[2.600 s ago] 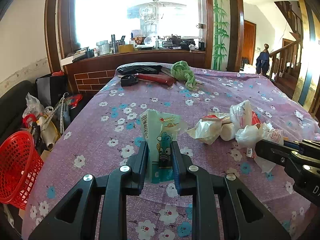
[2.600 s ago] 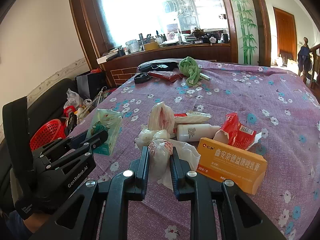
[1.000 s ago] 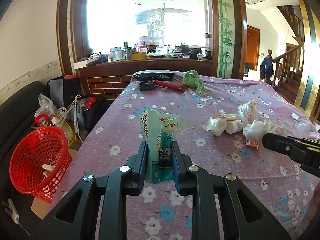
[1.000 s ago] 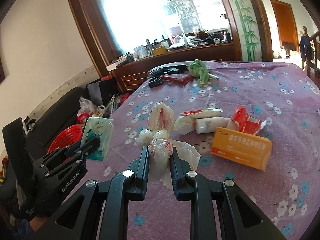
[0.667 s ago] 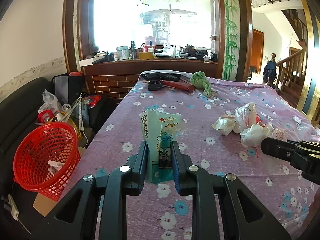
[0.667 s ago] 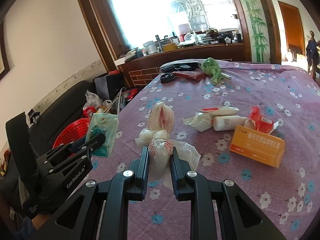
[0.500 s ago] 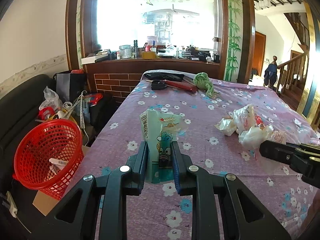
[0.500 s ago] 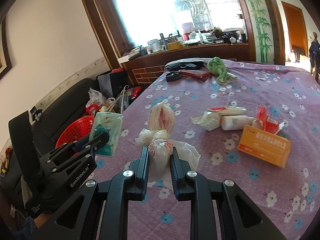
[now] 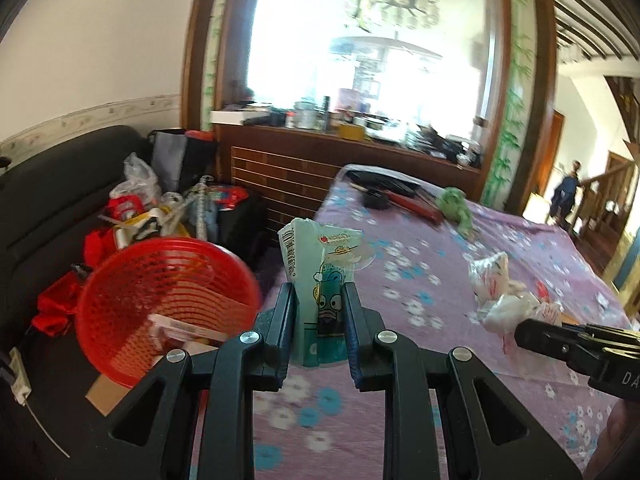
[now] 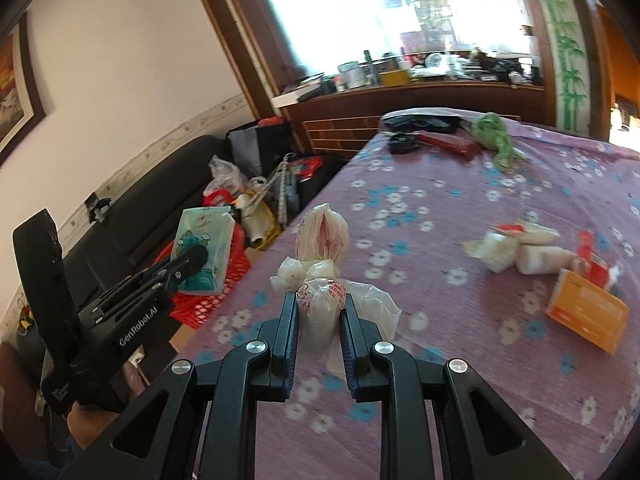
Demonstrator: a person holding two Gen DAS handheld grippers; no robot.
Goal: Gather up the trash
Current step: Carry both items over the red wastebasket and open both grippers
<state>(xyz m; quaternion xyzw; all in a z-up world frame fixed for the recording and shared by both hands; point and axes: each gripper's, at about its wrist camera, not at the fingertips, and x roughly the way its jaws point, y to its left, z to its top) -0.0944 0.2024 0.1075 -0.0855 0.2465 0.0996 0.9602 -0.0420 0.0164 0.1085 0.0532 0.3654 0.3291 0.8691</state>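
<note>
Green packet [image 9: 320, 280]: its lower end was hidden between the left tongs [image 9: 319, 320].
White bag bundle [image 10: 320, 312]: its bottom was covered by the right tongs [image 10: 319, 320].
Red basket [image 9: 160, 300]: its contents left of the left tongs were blurred; its base was hidden.
Right tongs in left view: cut off at the right edge.
Worktop clutter [image 9: 360, 120] beyond the tongs: too small and washed out to identify.

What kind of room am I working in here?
Most likely a lived-in home's living or dining area: a table under a purple floral cloth, a black sofa beside a red waste basket, and a wooden staircase at the far right.
</note>
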